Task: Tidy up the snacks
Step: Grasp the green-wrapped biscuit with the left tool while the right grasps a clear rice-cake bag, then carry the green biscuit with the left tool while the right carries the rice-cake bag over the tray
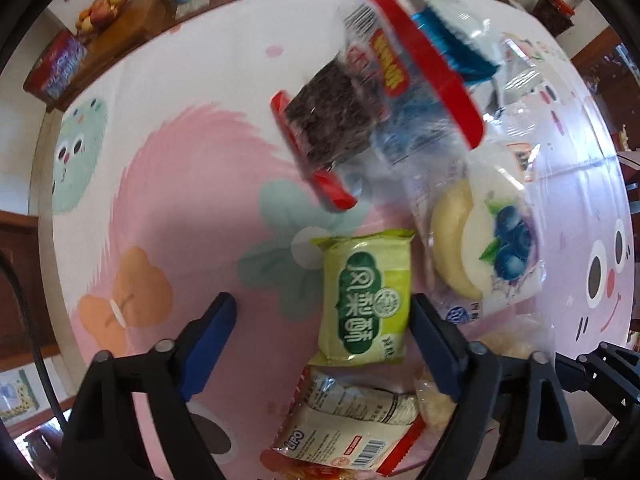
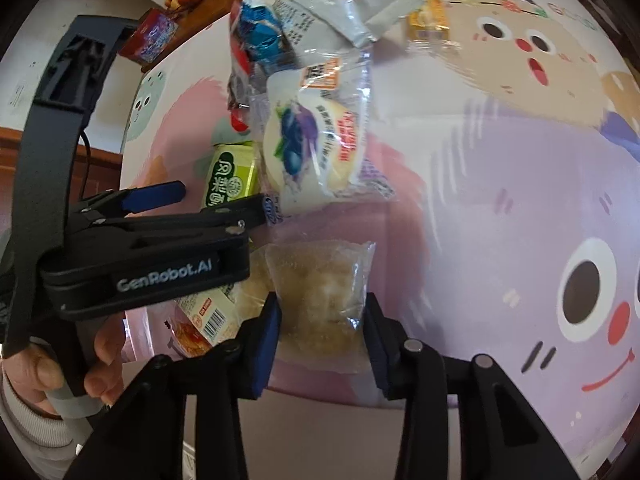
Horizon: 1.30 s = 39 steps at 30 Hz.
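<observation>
A green pineapple-cake packet (image 1: 366, 296) lies flat on the cartoon tablecloth (image 1: 180, 184). My left gripper (image 1: 324, 300) points down over it and is open. Its right finger sits against the packet's edge, and its left finger stands well apart. In the right wrist view the left gripper (image 2: 212, 200) straddles this green packet (image 2: 230, 180). My right gripper (image 2: 322, 300) is shut on a clear bag of pale crumbly snack (image 2: 320, 272) near the table's front edge, with both blue pads against the bag's sides.
A blueberry bread packet (image 1: 492, 240), a red-edged seaweed pack (image 1: 332, 120), a blue foil packet (image 1: 452, 40) and a Lipo packet (image 1: 352, 424) crowd around. A small yellow packet (image 2: 428, 20) lies farther off. A fruit bowl (image 1: 102, 10) and a red tin (image 1: 56, 68) stand on a wooden sideboard.
</observation>
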Each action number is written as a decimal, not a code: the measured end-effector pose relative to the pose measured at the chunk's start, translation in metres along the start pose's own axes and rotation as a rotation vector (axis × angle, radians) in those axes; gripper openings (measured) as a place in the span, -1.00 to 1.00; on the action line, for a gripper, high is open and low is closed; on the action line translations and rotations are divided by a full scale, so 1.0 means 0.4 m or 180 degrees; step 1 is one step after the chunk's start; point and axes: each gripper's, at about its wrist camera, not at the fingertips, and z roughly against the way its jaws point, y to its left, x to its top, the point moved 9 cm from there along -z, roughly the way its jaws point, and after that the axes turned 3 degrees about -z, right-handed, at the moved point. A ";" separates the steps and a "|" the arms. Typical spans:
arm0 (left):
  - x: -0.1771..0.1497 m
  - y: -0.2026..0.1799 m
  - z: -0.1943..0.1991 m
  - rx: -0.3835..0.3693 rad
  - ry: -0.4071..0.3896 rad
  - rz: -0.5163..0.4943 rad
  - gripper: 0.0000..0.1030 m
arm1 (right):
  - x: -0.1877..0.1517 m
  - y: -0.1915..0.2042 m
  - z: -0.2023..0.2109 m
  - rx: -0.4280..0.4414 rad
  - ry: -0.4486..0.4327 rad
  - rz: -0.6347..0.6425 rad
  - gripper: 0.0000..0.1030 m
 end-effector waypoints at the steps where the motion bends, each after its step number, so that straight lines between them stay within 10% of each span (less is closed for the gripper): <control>1: 0.005 -0.007 0.008 0.0003 -0.0061 -0.0032 0.21 | -0.001 -0.004 0.003 -0.0017 -0.0013 -0.0012 -0.27; 3: 0.013 -0.025 0.022 0.0012 -0.0121 -0.0119 -0.32 | -0.007 -0.014 0.014 -0.0057 -0.0056 -0.0061 -0.29; 12: -0.012 -0.002 0.075 0.0059 -0.0292 0.0042 -0.33 | -0.035 -0.069 0.114 -0.0220 -0.0365 -0.0152 -0.35; 21: -0.080 0.057 0.339 0.0137 -0.0900 0.0129 -0.33 | -0.045 -0.076 0.284 -0.0412 -0.0903 -0.0165 -0.36; 39: -0.472 -0.010 0.722 0.0141 -0.1432 0.0458 -0.33 | -0.278 0.037 0.651 -0.0440 -0.1826 0.0182 -0.35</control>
